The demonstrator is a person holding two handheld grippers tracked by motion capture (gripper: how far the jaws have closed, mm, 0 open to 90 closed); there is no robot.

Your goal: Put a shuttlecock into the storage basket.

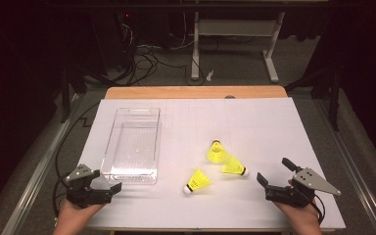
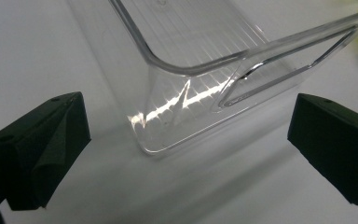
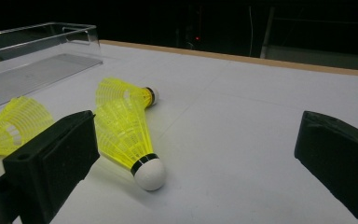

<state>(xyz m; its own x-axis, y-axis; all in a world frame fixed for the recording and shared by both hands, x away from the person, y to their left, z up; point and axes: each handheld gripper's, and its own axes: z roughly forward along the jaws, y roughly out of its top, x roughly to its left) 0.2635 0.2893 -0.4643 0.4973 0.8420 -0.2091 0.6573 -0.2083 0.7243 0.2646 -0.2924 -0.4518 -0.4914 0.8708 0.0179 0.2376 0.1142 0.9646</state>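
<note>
Nearest the lens in the right gripper view lies a yellow shuttlecock [image 3: 129,135], its white cork toward the camera and its skirt toward the upper left of the frame, between the two black jaws but touching neither. The right hand-held gripper [image 1: 275,176], at the lower right of the high view, stands wide open and holds nothing. A second shuttlecock [image 3: 121,92] lies just behind the first, and a third [image 3: 14,122] sits at the left edge, partly hidden by the jaw.

At the lower left of the high view the left hand-held gripper [image 1: 100,182] is likewise fully spread and empty; in its own view the jaws frame the near corner of the clear plastic bin [image 2: 191,67] without touching it. That bin stands empty on the white tabletop [image 1: 254,122], left of the three shuttlecocks clustered at centre.

Judging by this, the work looks to be at its very start: an approach to the first pick. The next move probably calls for easing the right jaws forward around the nearest shuttlecock, closing gently so the skirt is not crushed.
</note>
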